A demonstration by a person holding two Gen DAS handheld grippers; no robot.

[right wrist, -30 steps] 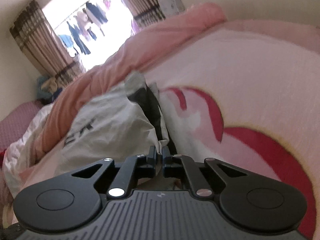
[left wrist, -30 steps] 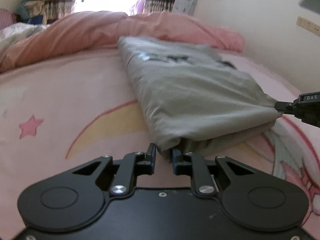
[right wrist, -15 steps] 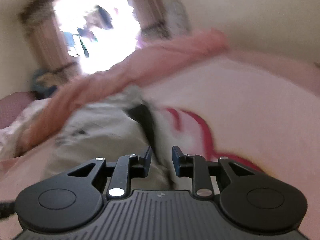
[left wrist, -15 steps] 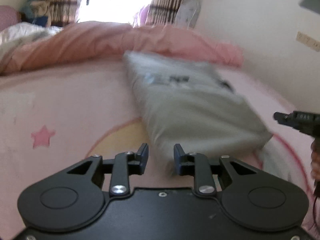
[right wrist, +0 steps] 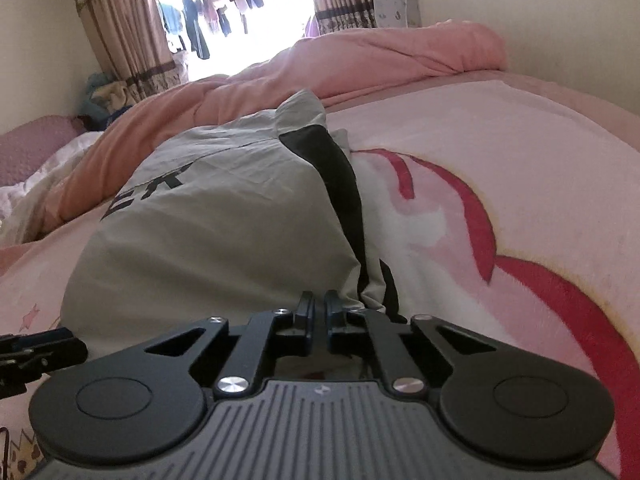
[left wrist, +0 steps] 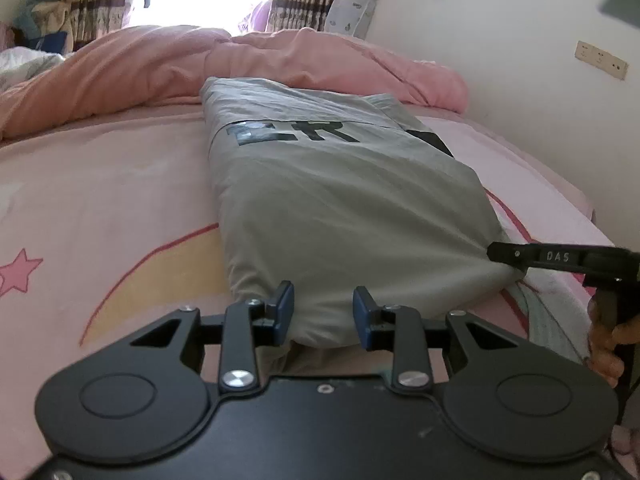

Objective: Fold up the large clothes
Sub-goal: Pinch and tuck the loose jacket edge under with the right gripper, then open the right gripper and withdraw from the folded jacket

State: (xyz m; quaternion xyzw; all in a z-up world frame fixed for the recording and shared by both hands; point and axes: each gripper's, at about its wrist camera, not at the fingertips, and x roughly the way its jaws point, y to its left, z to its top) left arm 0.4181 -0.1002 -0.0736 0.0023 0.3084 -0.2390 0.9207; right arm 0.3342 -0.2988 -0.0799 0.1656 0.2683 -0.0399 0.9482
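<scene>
The folded grey garment (left wrist: 344,216) lay on the pink bed sheet (left wrist: 112,200), its near edge at 6 o'clock against both tools. The left gripper (left wrist: 323,312) had just been opening; its jaws stood partly apart, straddling the near fold without pressing it. The right gripper (right wrist: 319,316) had its jaws nearly closed, pinching the corner at the garment's 5 o'clock. With only one corner held, any pull risked dragging that side, skewing the stack and spilling the black-trimmed layers underneath.
</scene>
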